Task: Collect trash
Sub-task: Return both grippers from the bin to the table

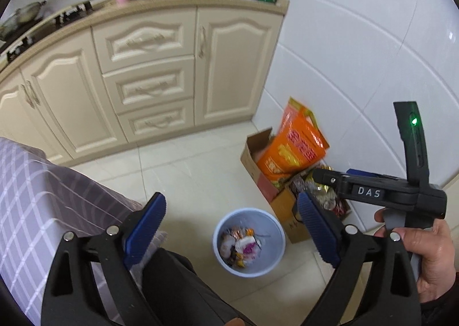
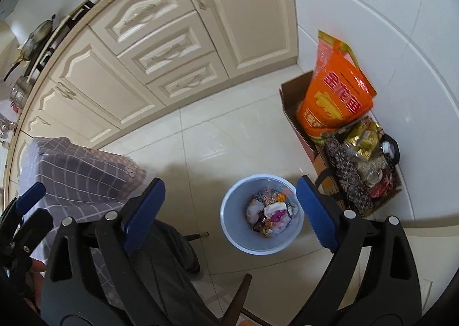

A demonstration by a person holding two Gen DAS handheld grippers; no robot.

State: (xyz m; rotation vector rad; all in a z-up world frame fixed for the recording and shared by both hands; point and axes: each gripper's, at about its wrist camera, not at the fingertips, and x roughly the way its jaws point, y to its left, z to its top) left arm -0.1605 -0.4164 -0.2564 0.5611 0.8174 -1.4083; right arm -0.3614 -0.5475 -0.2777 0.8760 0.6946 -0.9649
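A pale blue trash bin [image 1: 249, 242] stands on the tiled floor and holds several wrappers [image 1: 239, 245]. It also shows in the right wrist view [image 2: 262, 214], with the wrappers [image 2: 269, 215] inside. My left gripper [image 1: 231, 228] is open and empty, held high above the bin. My right gripper [image 2: 229, 211] is open and empty, also above the bin. The right gripper's body [image 1: 381, 191] shows in the left wrist view at the right. The left gripper's blue pad [image 2: 30, 197] shows at the left edge of the right wrist view.
A cardboard box [image 2: 292, 96] with an orange bag [image 2: 335, 96] and packets stands against the white tiled wall, right of the bin. Cream cabinets [image 1: 149, 68] run along the back. A table with a plaid cloth [image 2: 83, 174] is at the left.
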